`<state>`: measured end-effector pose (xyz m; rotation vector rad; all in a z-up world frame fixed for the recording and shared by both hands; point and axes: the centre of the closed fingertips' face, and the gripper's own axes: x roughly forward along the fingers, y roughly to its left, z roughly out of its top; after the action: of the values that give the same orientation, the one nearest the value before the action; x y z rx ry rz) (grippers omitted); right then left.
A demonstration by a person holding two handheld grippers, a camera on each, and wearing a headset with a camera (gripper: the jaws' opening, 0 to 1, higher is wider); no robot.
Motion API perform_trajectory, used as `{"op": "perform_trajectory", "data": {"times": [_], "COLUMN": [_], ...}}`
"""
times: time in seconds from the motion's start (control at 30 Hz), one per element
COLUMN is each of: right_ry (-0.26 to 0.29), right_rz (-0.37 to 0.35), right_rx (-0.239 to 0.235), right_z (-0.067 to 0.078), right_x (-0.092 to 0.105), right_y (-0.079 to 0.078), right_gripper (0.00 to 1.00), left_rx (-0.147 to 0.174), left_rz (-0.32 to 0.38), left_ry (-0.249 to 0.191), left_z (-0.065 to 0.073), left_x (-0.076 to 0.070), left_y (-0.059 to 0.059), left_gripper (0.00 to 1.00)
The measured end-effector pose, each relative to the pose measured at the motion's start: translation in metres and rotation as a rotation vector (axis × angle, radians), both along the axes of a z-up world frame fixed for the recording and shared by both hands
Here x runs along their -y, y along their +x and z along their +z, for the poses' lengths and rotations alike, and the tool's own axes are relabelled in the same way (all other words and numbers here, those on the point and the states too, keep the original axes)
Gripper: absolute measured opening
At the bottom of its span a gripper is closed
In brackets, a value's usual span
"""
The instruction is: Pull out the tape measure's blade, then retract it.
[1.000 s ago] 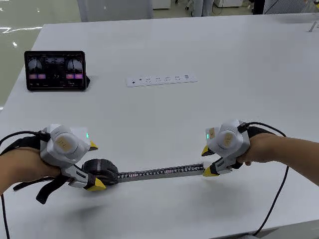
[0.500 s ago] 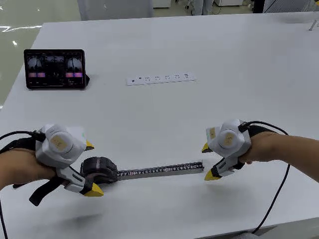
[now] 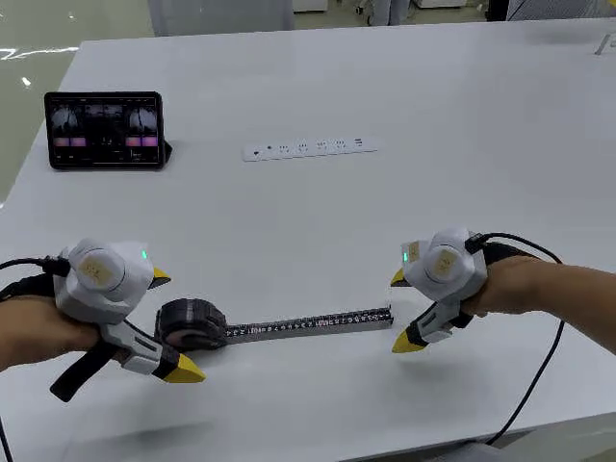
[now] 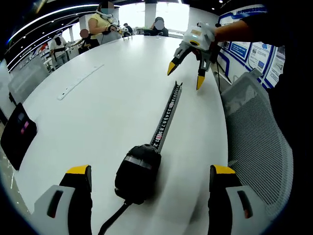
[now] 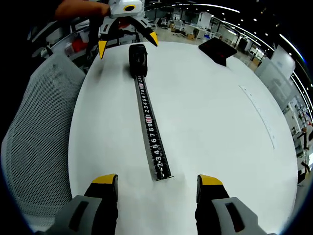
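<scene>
A black tape measure (image 3: 191, 323) lies on the white table (image 3: 318, 221) with its blade (image 3: 308, 324) pulled out to the right. My left gripper (image 3: 173, 324) stands open around the case, jaws apart from it on both sides. In the left gripper view the case (image 4: 138, 172) sits between the yellow-tipped fingers (image 4: 78, 172), untouched. My right gripper (image 3: 400, 311) is open just past the blade's end. In the right gripper view the blade (image 5: 150, 129) stops at its hook just ahead of the open right gripper (image 5: 157, 180), with the case (image 5: 138, 58) at the far end.
A tablet (image 3: 104, 131) stands at the back left and a white power strip (image 3: 310, 148) lies mid-table. A mesh chair (image 4: 259, 127) is beside the table's near edge. Cables trail from both hands. People stand at the far end (image 4: 105, 19).
Both grippers have opened and let go: the left off the case, the right off the blade's end. Each has drawn back a little. The blade stays extended on the table.
</scene>
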<state>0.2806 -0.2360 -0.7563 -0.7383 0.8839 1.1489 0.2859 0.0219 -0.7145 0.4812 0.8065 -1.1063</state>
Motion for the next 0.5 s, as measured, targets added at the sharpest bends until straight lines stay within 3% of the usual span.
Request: {"op": "perform_trajectory", "data": {"times": [0.2, 0.5], "right_ry": [0.078, 0.162], "right_rz": [-0.093, -0.224], "right_rx": [0.001, 0.007], "right_z": [0.007, 0.012], "right_x": [0.003, 0.01], "right_y": [0.002, 0.006], "right_gripper": [0.75, 0.91], "left_rx": [-0.016, -0.011], "left_rz": [0.078, 0.18], "left_ry": [-0.055, -0.108], "left_z": [0.002, 0.008], "left_x": [-0.001, -0.01], "left_y": [0.002, 0.008], "left_gripper": [0.99, 0.99]}}
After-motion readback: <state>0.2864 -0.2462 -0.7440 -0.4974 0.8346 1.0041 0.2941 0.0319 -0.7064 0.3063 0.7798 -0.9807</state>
